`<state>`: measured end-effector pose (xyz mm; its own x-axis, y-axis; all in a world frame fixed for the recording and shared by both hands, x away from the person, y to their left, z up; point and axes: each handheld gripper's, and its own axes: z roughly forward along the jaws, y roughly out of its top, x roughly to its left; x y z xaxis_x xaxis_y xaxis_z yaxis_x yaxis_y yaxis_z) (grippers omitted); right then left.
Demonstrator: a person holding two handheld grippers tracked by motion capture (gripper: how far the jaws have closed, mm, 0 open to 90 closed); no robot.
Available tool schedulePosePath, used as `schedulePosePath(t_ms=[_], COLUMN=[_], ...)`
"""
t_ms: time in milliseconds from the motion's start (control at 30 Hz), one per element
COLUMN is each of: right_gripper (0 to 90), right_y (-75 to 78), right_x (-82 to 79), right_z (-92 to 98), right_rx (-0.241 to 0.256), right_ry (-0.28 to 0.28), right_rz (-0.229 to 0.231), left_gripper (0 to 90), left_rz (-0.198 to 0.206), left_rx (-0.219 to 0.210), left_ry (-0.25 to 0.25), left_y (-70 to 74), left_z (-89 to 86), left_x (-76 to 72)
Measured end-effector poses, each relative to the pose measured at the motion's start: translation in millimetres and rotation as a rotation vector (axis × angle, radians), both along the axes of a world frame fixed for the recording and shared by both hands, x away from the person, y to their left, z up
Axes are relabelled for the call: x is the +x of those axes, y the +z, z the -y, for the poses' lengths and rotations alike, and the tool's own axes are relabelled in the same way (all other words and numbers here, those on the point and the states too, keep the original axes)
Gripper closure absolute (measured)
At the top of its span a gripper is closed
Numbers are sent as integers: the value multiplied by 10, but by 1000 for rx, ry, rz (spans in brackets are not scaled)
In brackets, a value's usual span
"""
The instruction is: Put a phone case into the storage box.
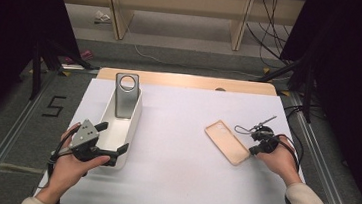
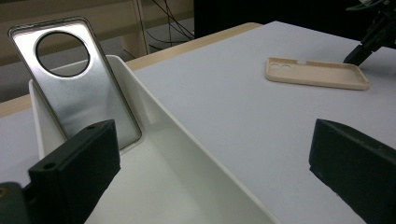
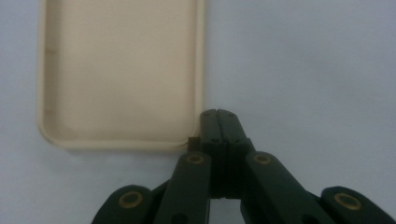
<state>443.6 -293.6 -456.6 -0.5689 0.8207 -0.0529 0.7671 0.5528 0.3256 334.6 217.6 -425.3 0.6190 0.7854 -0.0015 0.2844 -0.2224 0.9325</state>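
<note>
A silver phone case (image 1: 125,96) with a round hole leans upright at the far end of a long white tray (image 1: 132,122). In the left gripper view the silver case (image 2: 74,79) stands beyond my jaws. My left gripper (image 1: 113,136) is open at the tray's near end; its jaws straddle the tray's right wall (image 2: 187,140). A beige phone case (image 1: 227,142) lies hollow side up on the white mat. My right gripper (image 1: 253,150) is shut, its tips (image 3: 218,114) right beside the beige case's (image 3: 121,70) near corner, nothing between them.
The white mat (image 1: 177,172) covers most of the wooden table (image 1: 186,80). Black cables trail from the right gripper (image 2: 366,44) and across the floor behind. Metal rails run along both sides of the table.
</note>
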Motion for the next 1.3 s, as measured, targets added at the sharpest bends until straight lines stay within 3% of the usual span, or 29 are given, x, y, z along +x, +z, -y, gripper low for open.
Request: schedulePosePath(t_ms=[133,367,700,1300], right_gripper=[900,900,900,900], right_y=[17,23,14,11], right_x=[-135,-304,-399,-434], right_z=[-146,-349,-559,-697], right_rx=[-27,-14,-11,-25], right_ry=[61,137,206,249], right_rz=[-35,-78,-91,-91], left_gripper=[16,16,16,16], left_rz=[-1,-1,-1,-7], left_rx=[0,1,1,0], left_ry=[-2,-5,-10,-17], left_y=[-2,-5,-9,-26], left_z=[3,11,19,32], left_x=[-1,-2,-1,-1])
